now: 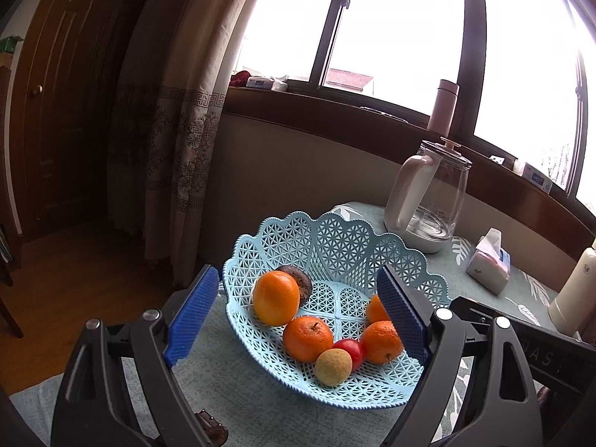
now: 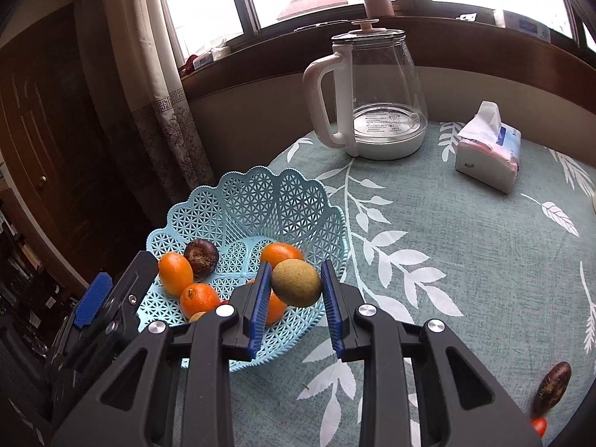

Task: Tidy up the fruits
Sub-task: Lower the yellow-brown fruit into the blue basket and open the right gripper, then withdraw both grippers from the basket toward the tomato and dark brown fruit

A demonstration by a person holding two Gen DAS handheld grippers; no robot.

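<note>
At the left of the scene the left gripper point(image 1: 298, 313) hangs spread wide and empty over the near rim of the blue basket point(image 1: 335, 234), one pad outside the rim and the other above the oranges point(image 1: 307, 338); lowered carelessly from here, it could catch the thin lattice wall and tip or slide the basket toward the table edge, which lies close on that side. Inside the basket sit several oranges, a dark brown fruit point(image 1: 298, 283), a small red fruit point(image 1: 350, 350) and a tan round fruit point(image 1: 332, 367), packed near enough that a nudge to one would roll the others. Further right, the right gripper point(image 2: 294, 290) is clenched on a greenish-brown fruit point(image 2: 296, 282), held above the basket's near right side. The grip looks to bear on the fruit's rounded flanks, so it may slip, and a release from this height could make it bounce off an orange point(image 2: 277, 307) and over the low rim onto the tablecloth point(image 2: 447, 242). At the far right a dark oval fruit point(image 2: 551, 387) and a small red one point(image 2: 539, 425) lie near the table's edge, where a careless reach could knock them off.
</note>
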